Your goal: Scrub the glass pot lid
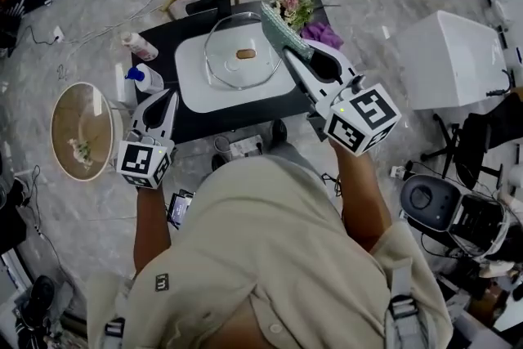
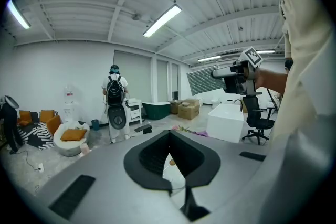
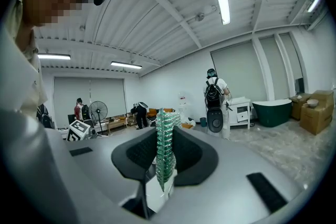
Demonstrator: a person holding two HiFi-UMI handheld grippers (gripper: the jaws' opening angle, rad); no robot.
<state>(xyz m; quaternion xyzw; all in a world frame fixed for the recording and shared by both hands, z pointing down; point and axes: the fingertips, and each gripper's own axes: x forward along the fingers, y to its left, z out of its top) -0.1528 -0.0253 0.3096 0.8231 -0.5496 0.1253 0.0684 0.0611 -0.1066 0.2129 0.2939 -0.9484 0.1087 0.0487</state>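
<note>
Status check, scrubbing stage.

- Glass pot lid (image 1: 233,45): lies knob-up on a white tray (image 1: 196,94) on the black table (image 1: 245,114). It is ahead of both pairs of jaws and between them, nearer the right pair.
- Right gripper (image 1: 288,53): its jaws are clamped on a green scrubber (image 1: 282,27), which sticks out past the jaw tips. In the right gripper view the scrubber (image 3: 165,149) stands on edge in the gap, pinched from both sides by the right gripper (image 3: 165,131).
- From the head view, the scrubber's free end sits at the lid's far right rim. Whether it touches the glass cannot be told. The right gripper view looks out across the room and shows no lid.
- Left gripper (image 1: 166,96): off the tray's left edge and well apart from the lid. In its own view the left gripper (image 2: 169,134) has its jaws closed together with nothing between them. It is not steadying the lid.
- A bottle with a blue cap (image 1: 147,79) stands just ahead of the left jaws, and a second bottle (image 1: 140,45) stands further ahead.

Progress, as a judgement:
- Done: the scrubber is in hand and brought up to the lid, and the lid is laid out ready.
- No foam, streaks or water show on the glass, so no scrubbed area can be confirmed.
- Left: press the scrubber onto the glass and work across the dome and around the knob.
- The lid probably also needs holding with the left jaws, because nothing pins it to the tray at present.
</note>
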